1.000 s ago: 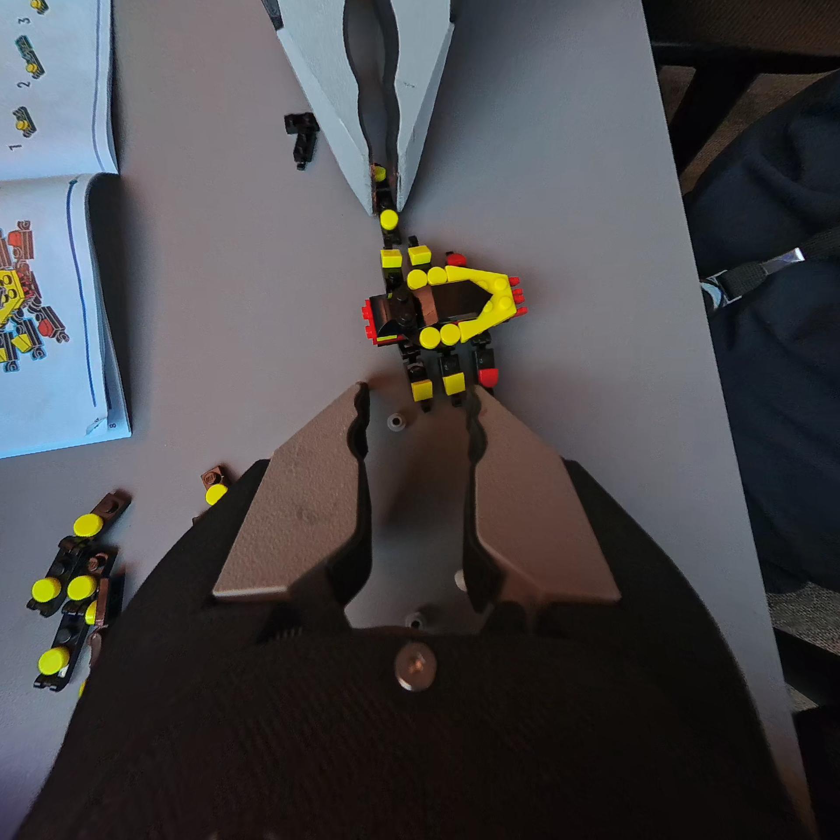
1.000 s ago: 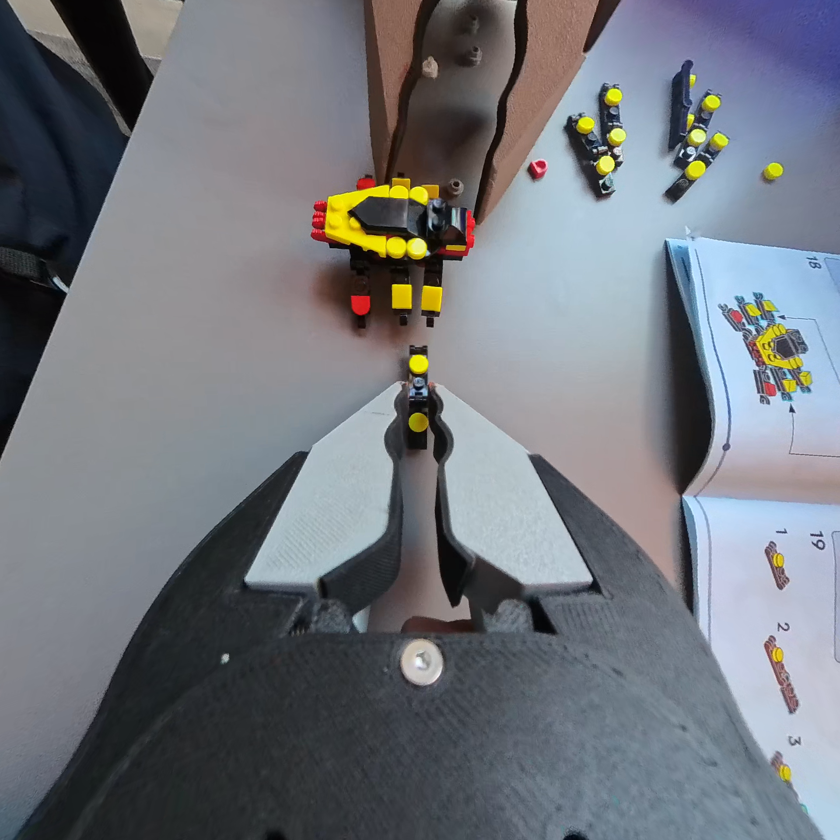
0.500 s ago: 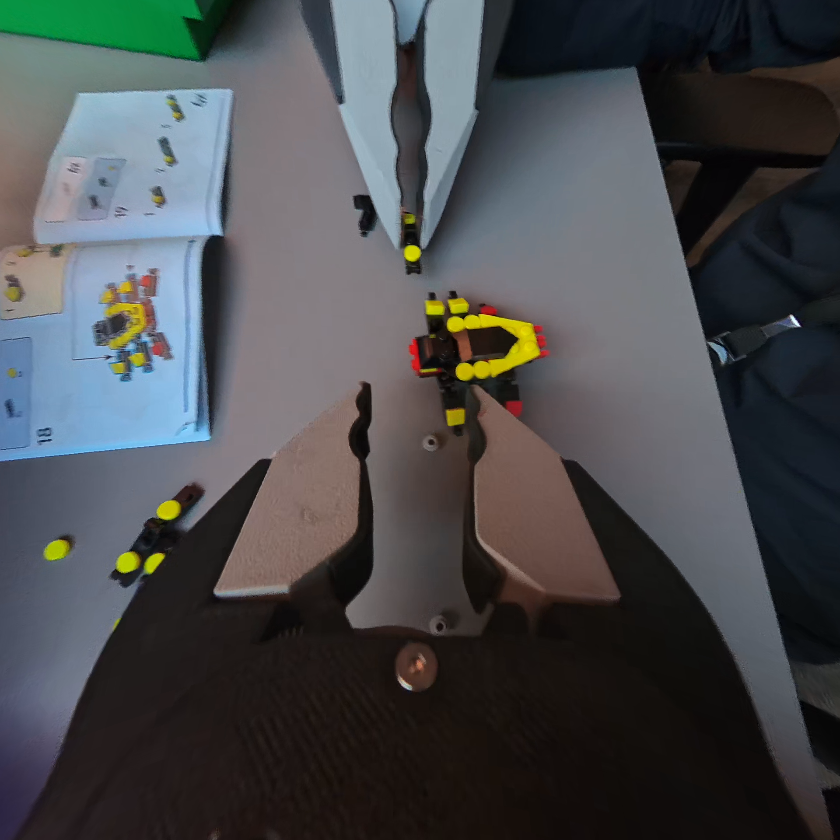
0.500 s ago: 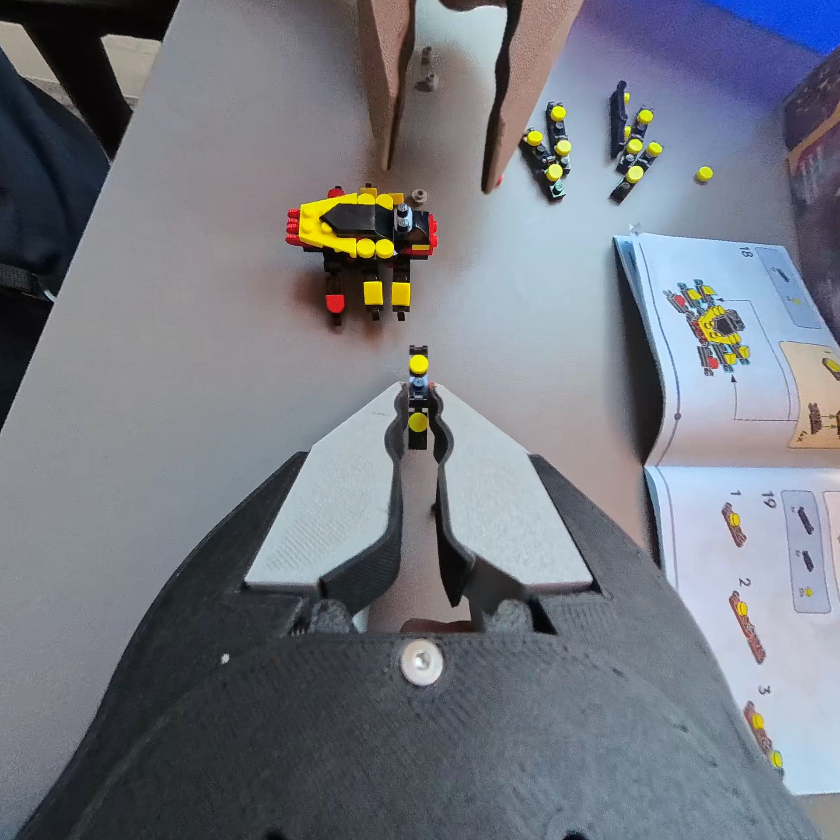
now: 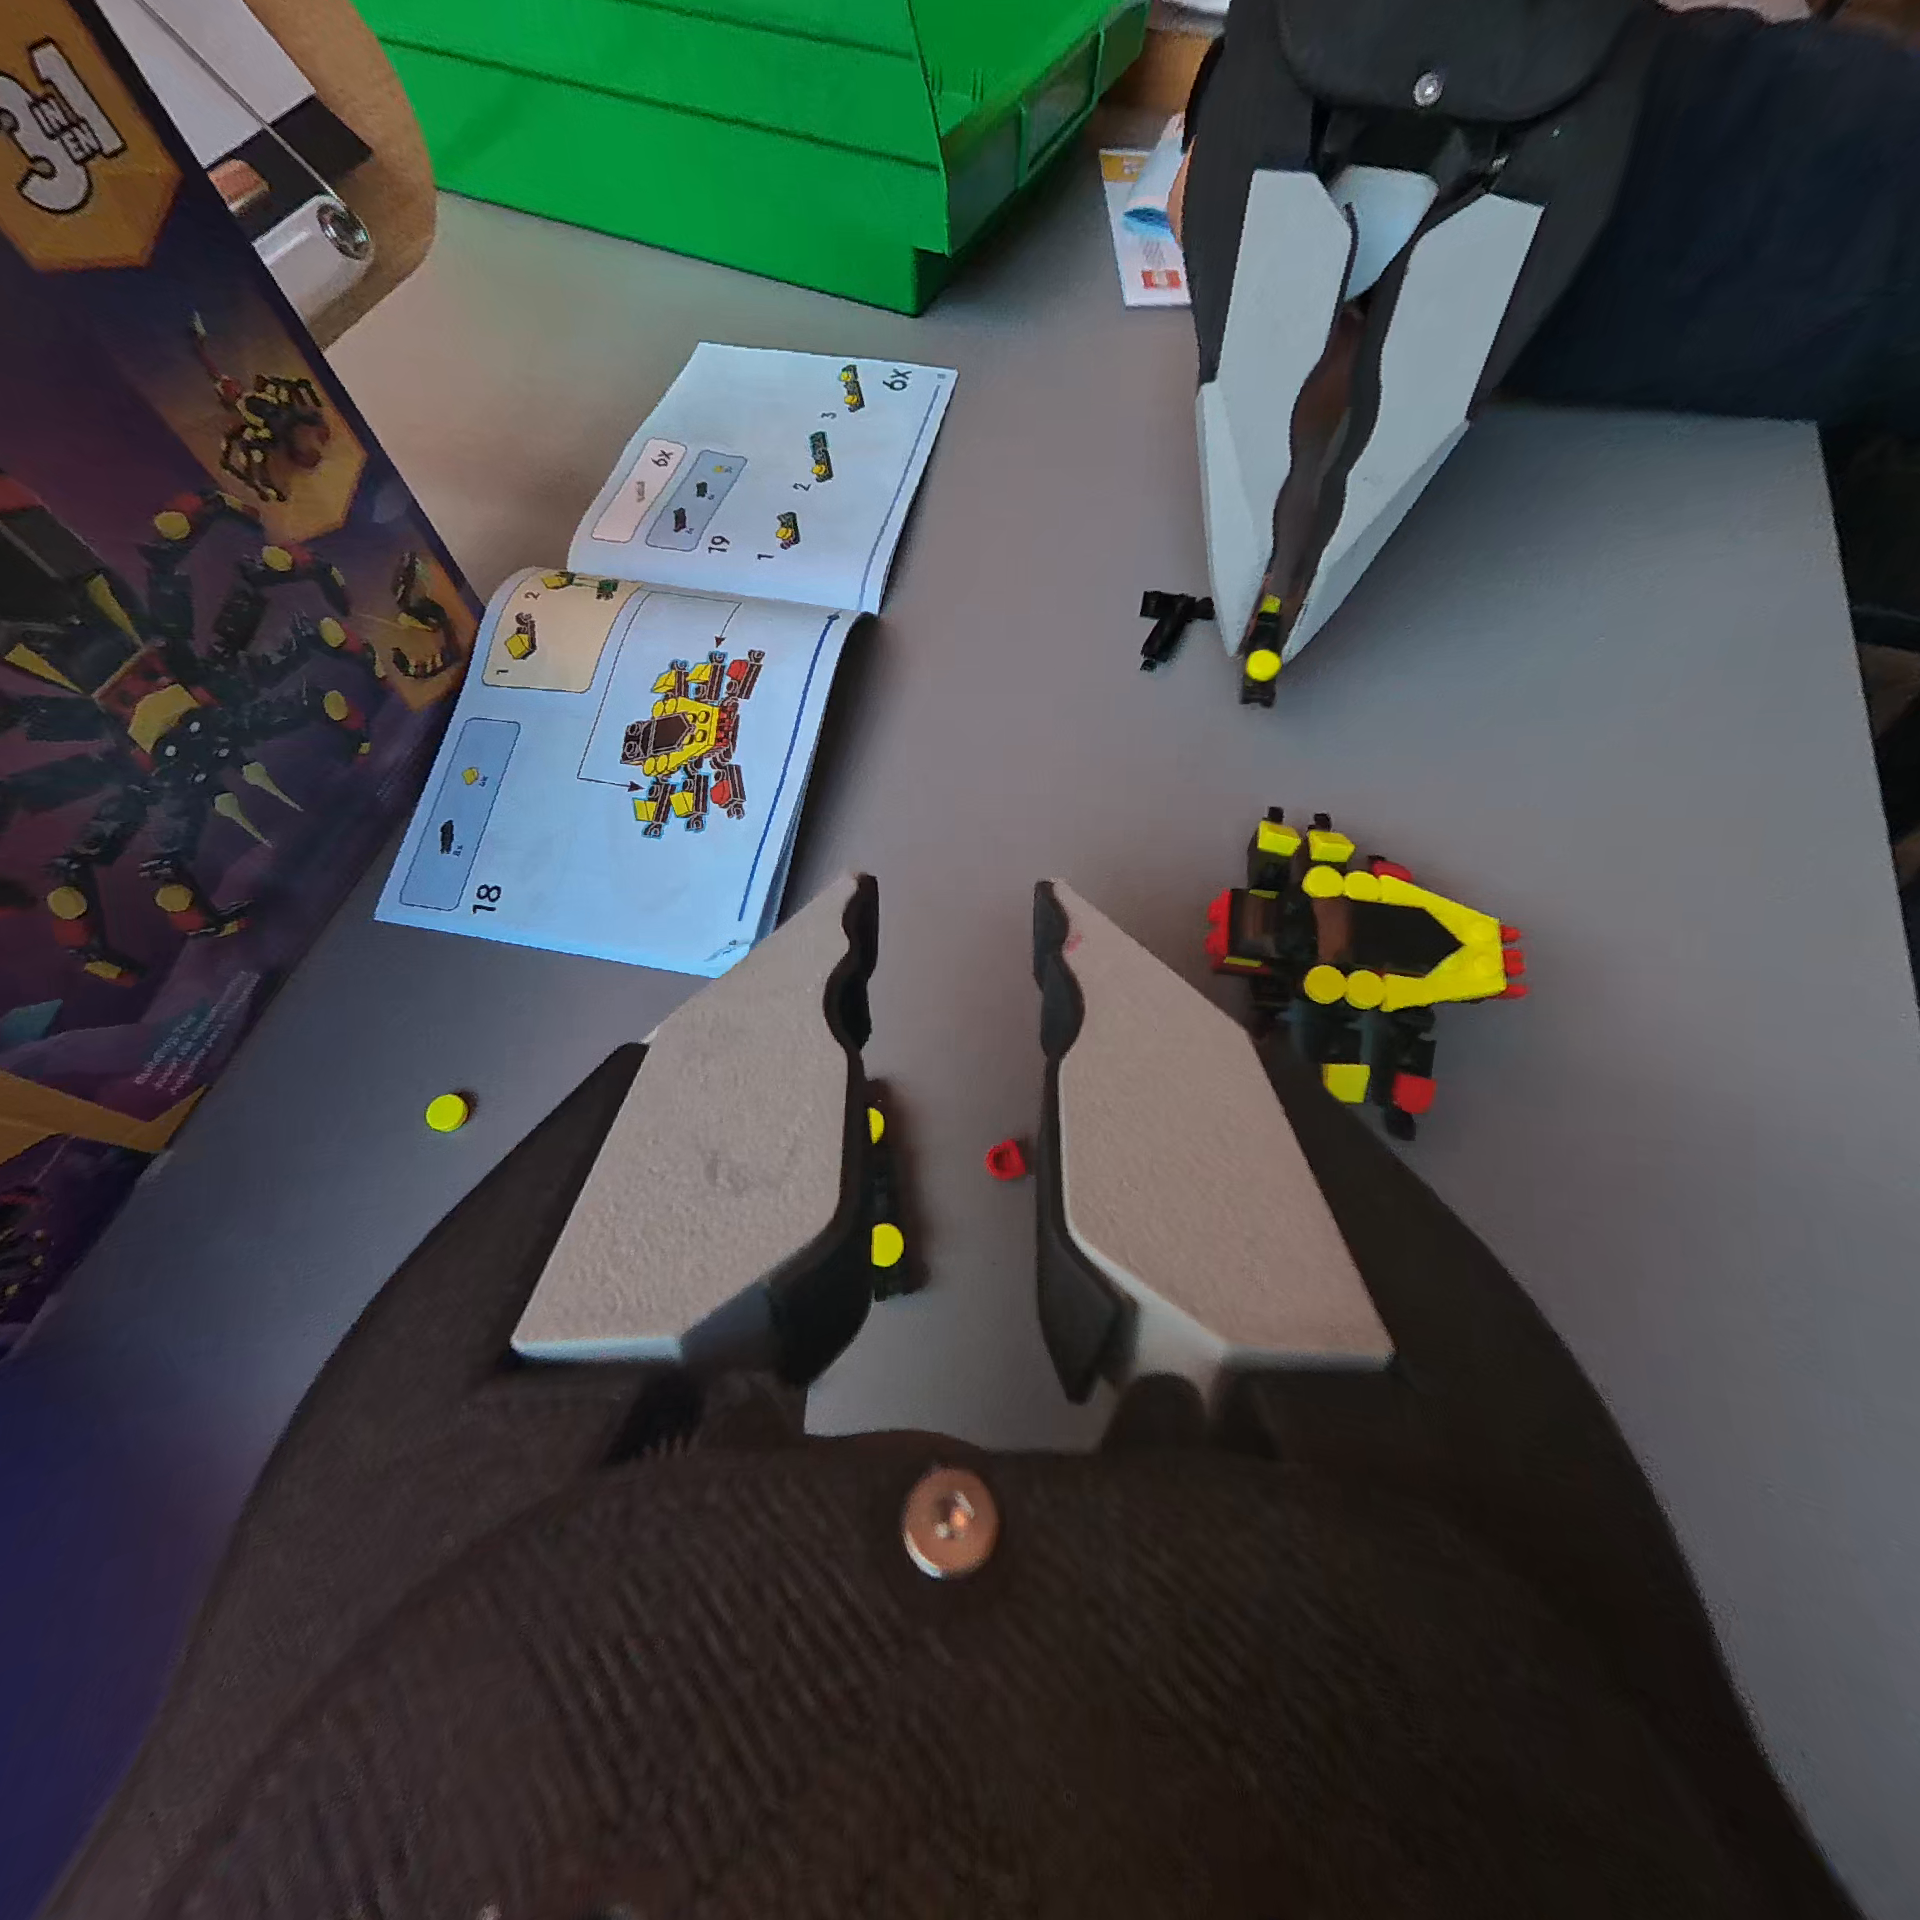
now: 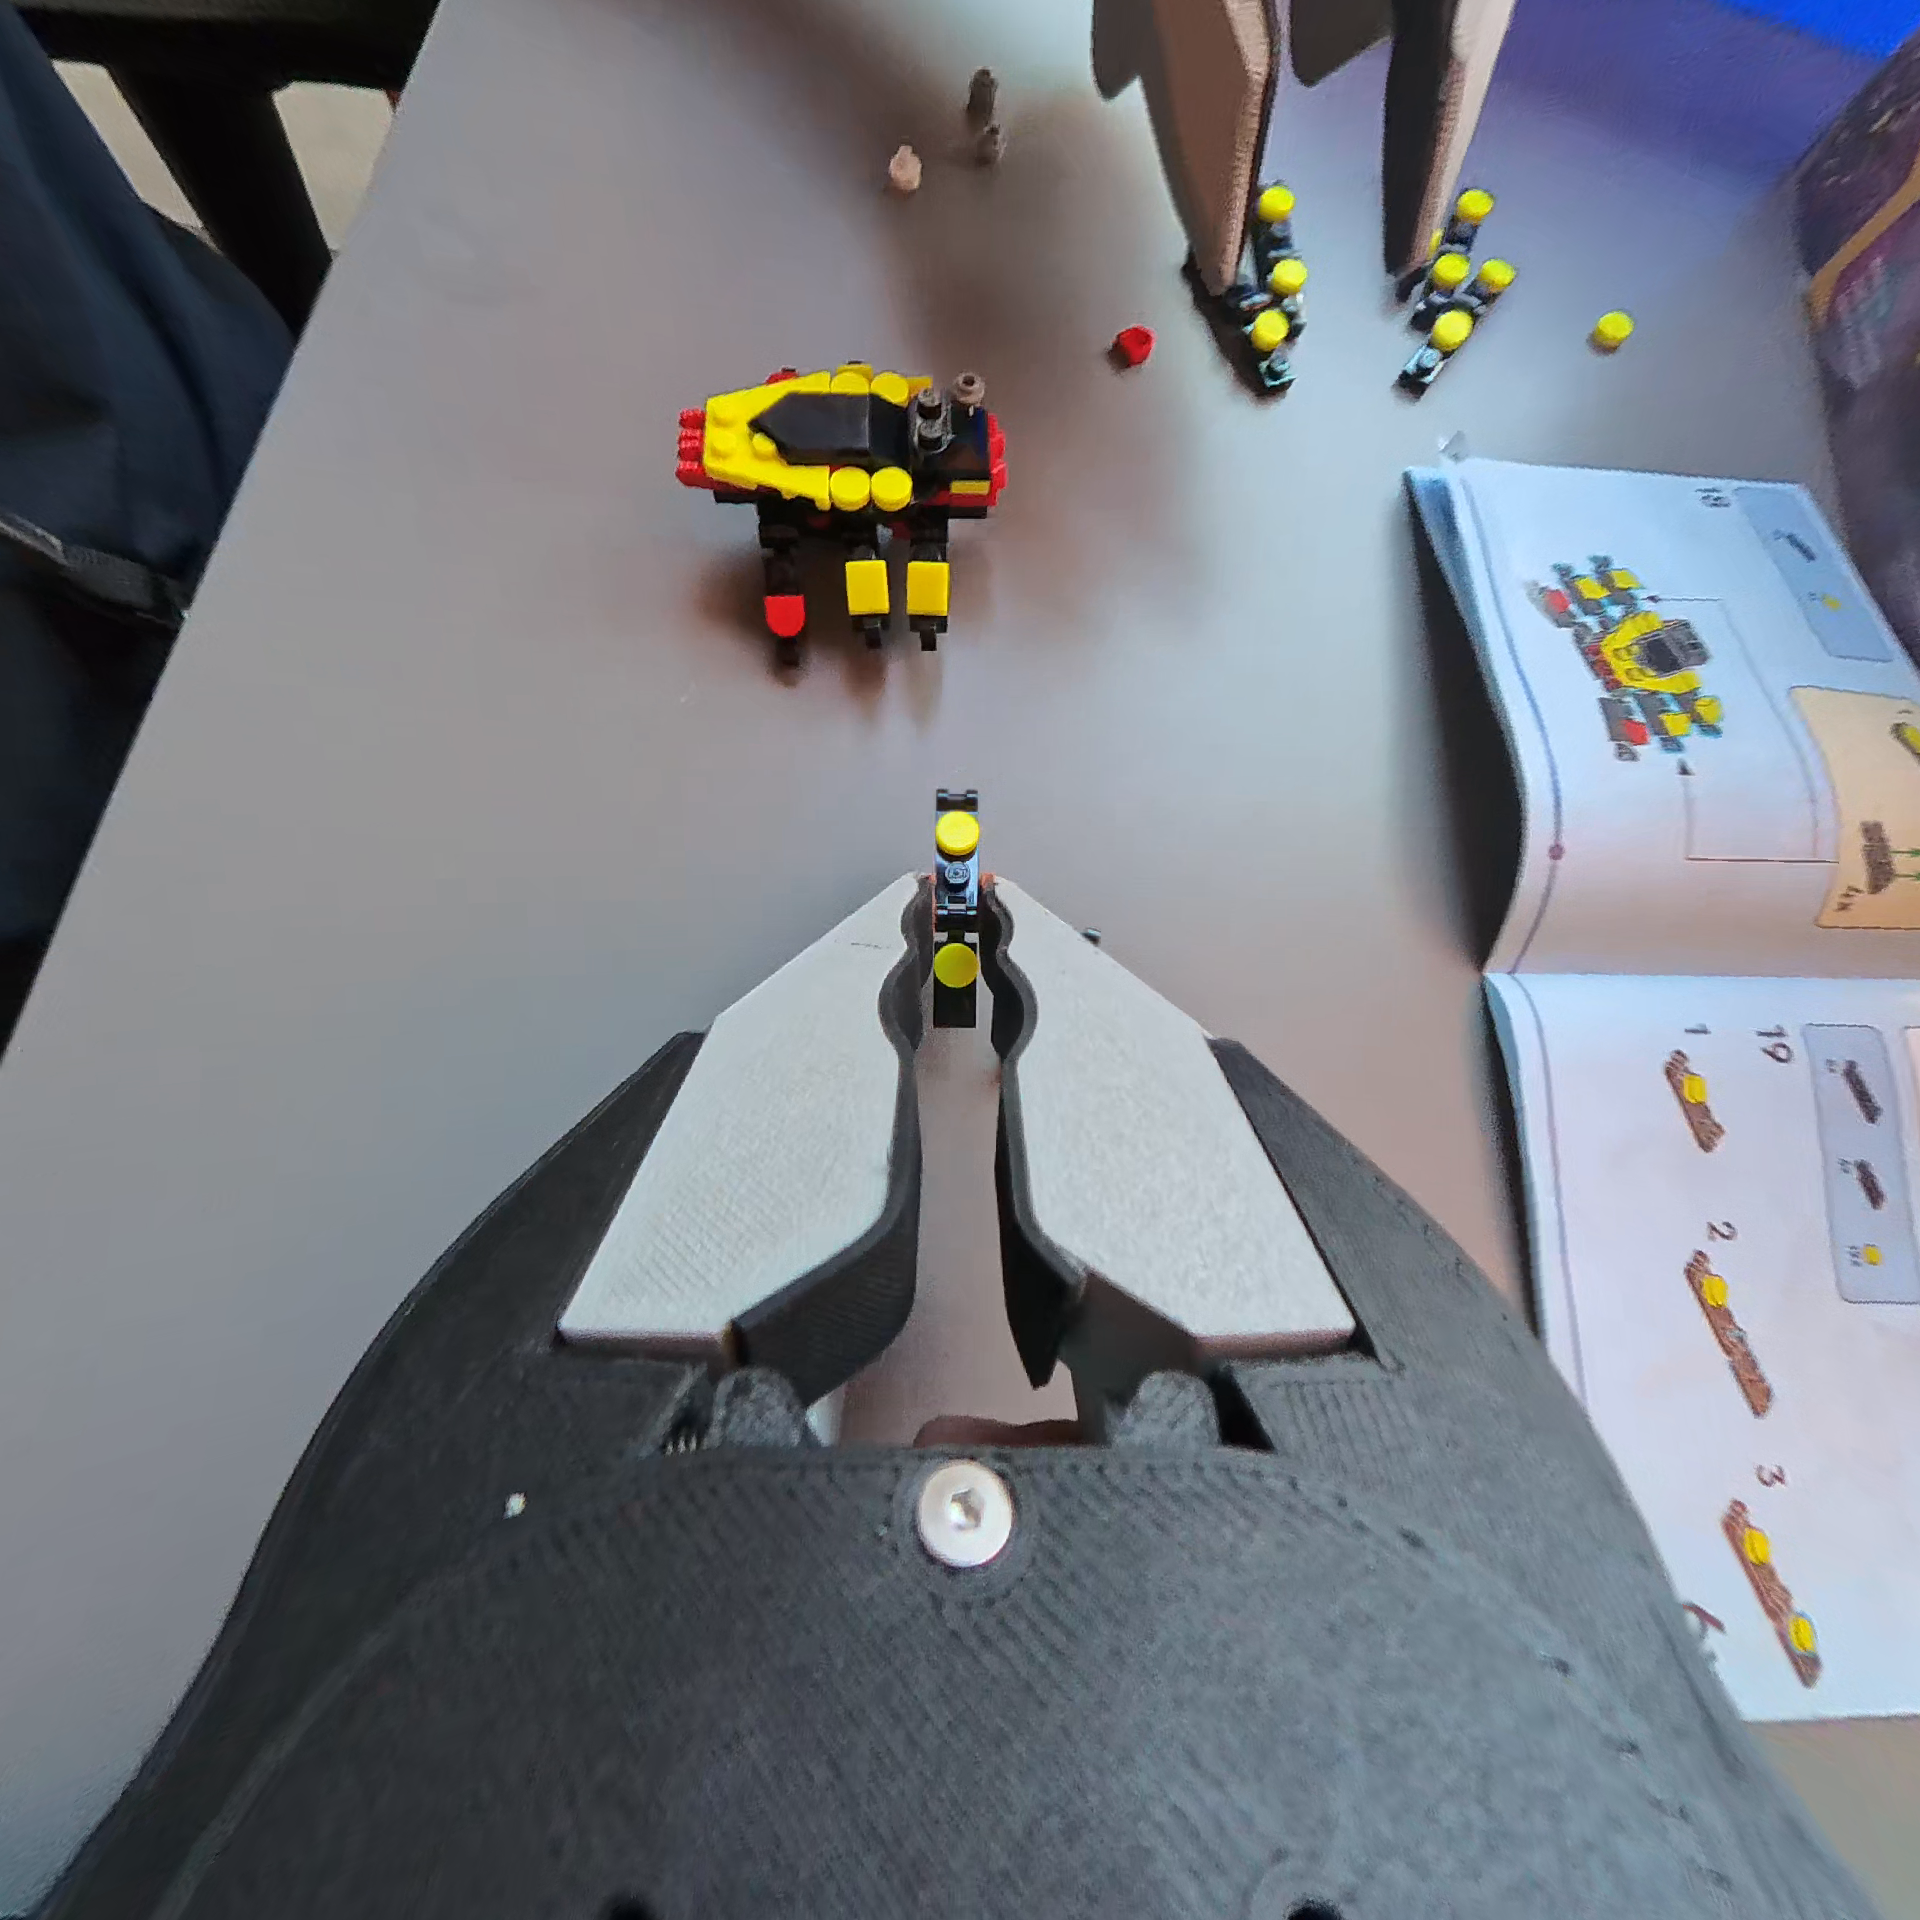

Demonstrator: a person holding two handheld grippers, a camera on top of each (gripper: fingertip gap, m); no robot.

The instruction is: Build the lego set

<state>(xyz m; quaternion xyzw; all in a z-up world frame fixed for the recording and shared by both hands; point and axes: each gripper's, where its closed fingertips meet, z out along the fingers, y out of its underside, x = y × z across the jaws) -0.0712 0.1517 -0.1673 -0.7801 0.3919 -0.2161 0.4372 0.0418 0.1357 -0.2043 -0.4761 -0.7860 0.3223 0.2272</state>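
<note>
Left tongs [image 5: 948, 904] shifted off the yellow-black-red brick body [image 5: 1361, 956] toward loose leg pieces [image 5: 883, 1195], jaws apart, empty | right view: right tongs [image 6: 956, 883] clenched on black yellow-studded leg segment [image 6: 956, 873], long axis pointing forward at the body [image 6: 842, 457] on grey table [image 6: 468, 727].

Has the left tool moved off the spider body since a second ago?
Yes. The left tool has swung away from the spider body toward the booklet, now over loose legs.
</note>
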